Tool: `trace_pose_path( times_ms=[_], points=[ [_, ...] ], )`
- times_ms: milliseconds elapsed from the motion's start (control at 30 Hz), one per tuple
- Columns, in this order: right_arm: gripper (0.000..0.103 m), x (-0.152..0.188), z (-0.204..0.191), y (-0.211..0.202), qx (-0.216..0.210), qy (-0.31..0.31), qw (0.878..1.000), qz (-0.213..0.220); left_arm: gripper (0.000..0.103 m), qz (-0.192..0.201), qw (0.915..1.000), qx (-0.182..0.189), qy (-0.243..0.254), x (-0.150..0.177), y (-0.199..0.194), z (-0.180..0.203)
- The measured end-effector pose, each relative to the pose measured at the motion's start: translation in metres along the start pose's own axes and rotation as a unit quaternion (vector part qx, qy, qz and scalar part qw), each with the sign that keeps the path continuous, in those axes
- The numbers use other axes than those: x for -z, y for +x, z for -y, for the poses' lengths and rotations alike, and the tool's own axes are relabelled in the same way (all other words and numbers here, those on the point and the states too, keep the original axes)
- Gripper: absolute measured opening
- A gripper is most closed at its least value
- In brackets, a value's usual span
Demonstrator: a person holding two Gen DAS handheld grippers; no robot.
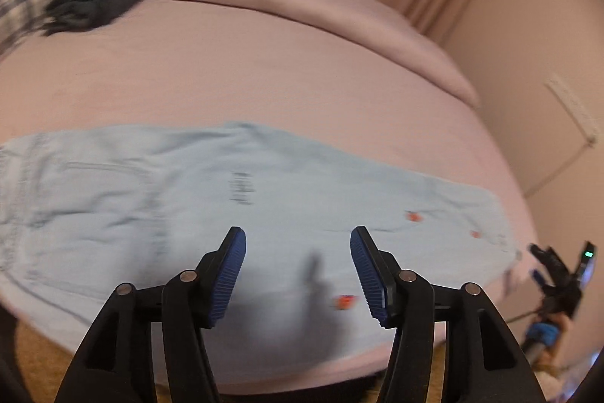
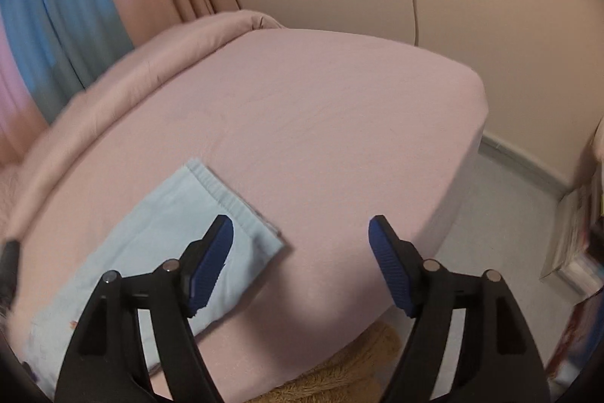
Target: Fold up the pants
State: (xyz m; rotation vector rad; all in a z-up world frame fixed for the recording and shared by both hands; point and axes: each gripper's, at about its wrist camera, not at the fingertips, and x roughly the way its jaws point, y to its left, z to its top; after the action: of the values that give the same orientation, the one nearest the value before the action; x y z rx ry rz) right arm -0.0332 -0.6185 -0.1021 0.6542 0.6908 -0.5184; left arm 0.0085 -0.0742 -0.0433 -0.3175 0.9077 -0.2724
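Note:
Light blue pants (image 1: 181,199) with small red prints lie flat across the pink bed (image 1: 264,63), lengthwise from left to right. My left gripper (image 1: 298,244) is open and empty, hovering above the middle of the pants. In the right wrist view the cuffed leg end of the pants (image 2: 211,210) lies near the bed's front edge. My right gripper (image 2: 301,237) is open and empty above that leg end, its left finger over the cloth. The right gripper also shows at the far right of the left wrist view (image 1: 558,274).
A dark garment (image 1: 98,0) and a plaid cloth (image 1: 22,2) lie at the bed's far left. A rolled pink duvet (image 2: 124,78) lines the far side. A tan rug (image 2: 339,372) lies below the bed's front edge. Wall and curtains stand behind.

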Motion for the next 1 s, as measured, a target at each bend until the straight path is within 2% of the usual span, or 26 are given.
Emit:
trace_pose_path(
  times_ms=[67,167,267,300,367,400,433,467,500,533,567,633,667,733,800,833,900,1000],
  points=[
    [0.075,0.003,0.004,0.006,-0.043,0.021,0.999,-0.019,0.057,-0.009,0.9997,0.020,0.013,0.003,0.010,0.011],
    [0.075,0.006,-0.010,0.021,-0.104,0.026,0.993,-0.042,0.057,-0.038,0.9990,0.006,0.021,0.009,0.029,0.017],
    [0.075,0.017,-0.021,0.044,-0.118,0.036,0.988,-0.088,0.057,-0.072,0.9973,-0.007,0.012,0.019,0.050,0.012],
    [0.075,0.021,-0.024,0.049,-0.109,0.043,0.990,-0.082,0.057,-0.067,0.9977,-0.005,0.013,0.020,0.051,0.011],
    [0.075,0.023,-0.031,0.046,-0.118,0.060,0.989,-0.063,0.057,-0.059,0.9981,-0.003,0.021,0.021,0.049,0.013],
    [0.068,0.020,-0.036,0.049,-0.136,0.066,0.986,-0.064,0.057,-0.060,0.9979,-0.004,0.023,0.020,0.049,0.014],
    [0.061,0.019,-0.045,0.056,-0.180,0.068,0.979,-0.071,0.057,-0.060,0.9980,-0.002,0.021,0.021,0.049,0.015],
    [0.044,0.022,-0.053,0.068,-0.223,0.070,0.968,-0.091,0.057,-0.061,0.9980,0.002,0.015,0.019,0.049,0.014],
    [0.016,0.026,-0.058,0.076,-0.239,0.074,0.962,-0.111,0.057,-0.060,0.9981,0.006,0.010,0.020,0.045,0.011],
    [0.005,0.033,-0.065,0.087,-0.221,0.081,0.963,-0.134,0.057,-0.061,0.9981,0.011,0.004,0.020,0.043,0.010],
    [0.006,0.036,-0.070,0.085,-0.203,0.079,0.968,-0.125,0.057,-0.062,0.9979,0.018,-0.003,0.019,0.041,0.007],
    [0.007,0.033,-0.095,0.059,-0.169,0.030,0.983,-0.073,0.057,-0.059,0.9977,0.030,-0.011,0.017,0.034,0.004],
    [0.006,0.030,-0.113,0.042,-0.163,-0.006,0.985,-0.049,0.057,-0.051,0.9981,0.033,-0.015,0.015,0.027,0.000],
    [0.006,0.027,-0.144,0.014,-0.169,-0.064,0.983,-0.016,0.057,-0.034,0.9986,0.031,-0.024,0.013,0.017,-0.006],
    [0.006,0.035,-0.190,-0.022,-0.186,-0.140,0.972,0.023,0.057,-0.017,0.9988,0.026,-0.037,0.008,0.005,-0.016],
    [0.006,0.044,-0.215,-0.038,-0.209,-0.178,0.961,0.029,0.057,-0.010,0.9988,0.024,-0.043,0.007,0.001,-0.019],
    [0.006,0.063,-0.254,-0.054,-0.243,-0.234,0.941,0.017,0.057,0.008,0.9982,0.017,-0.056,0.004,-0.010,-0.031],
    [0.006,0.116,-0.316,-0.059,-0.276,-0.324,0.905,-0.026,0.057,0.020,0.9971,0.004,-0.073,0.004,-0.021,-0.046]
  ],
)
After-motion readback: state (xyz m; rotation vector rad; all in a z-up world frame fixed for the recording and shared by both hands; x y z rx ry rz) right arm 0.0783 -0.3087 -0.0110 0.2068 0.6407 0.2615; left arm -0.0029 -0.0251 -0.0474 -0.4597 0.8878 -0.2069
